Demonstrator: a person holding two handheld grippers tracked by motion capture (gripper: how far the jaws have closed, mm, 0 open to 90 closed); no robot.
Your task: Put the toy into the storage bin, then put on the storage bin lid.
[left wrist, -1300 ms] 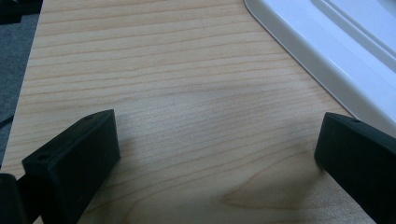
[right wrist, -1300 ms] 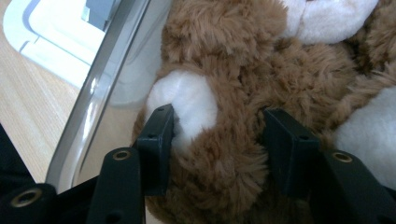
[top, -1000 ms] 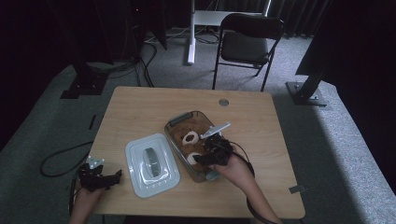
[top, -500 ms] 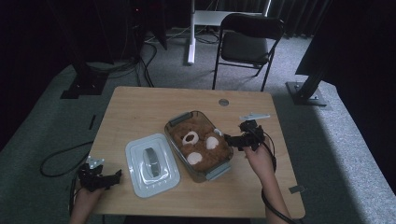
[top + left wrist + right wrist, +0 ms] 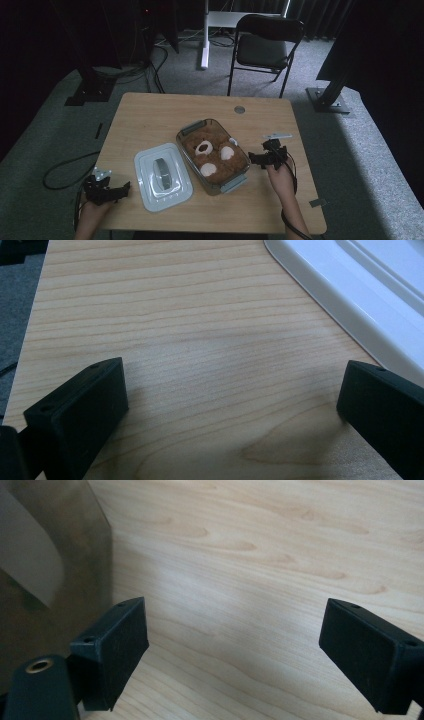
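Two grippers lay on the wooden table (image 5: 150, 120), catalogued here from left to right. Left gripper (image 5: 106, 190): at the near left corner, jaws wide apart and empty, bare wood between them in the left gripper view. White lid (image 5: 162, 176): flat on the table just right of that gripper, its grey handle up, apart from its dish. Glass dish (image 5: 214, 155): at the table's middle, uncovered, holding brown food with three pale pieces, one ring-shaped; the lid's far right corner nearly touched it. Right gripper (image 5: 260, 159): just right of the dish, jaws spread wide with nothing between them, having just been opening; its own view showed the dish wall (image 5: 55, 575) beside the left jaw. Small white utensil (image 5: 278, 135): on the table, beyond the right gripper, well clear of the dish. Step in hand, as judged: utensil set aside, dish still open. Next move likely calls for gripping the lid by its handle or rim and seating it squarely on the dish.
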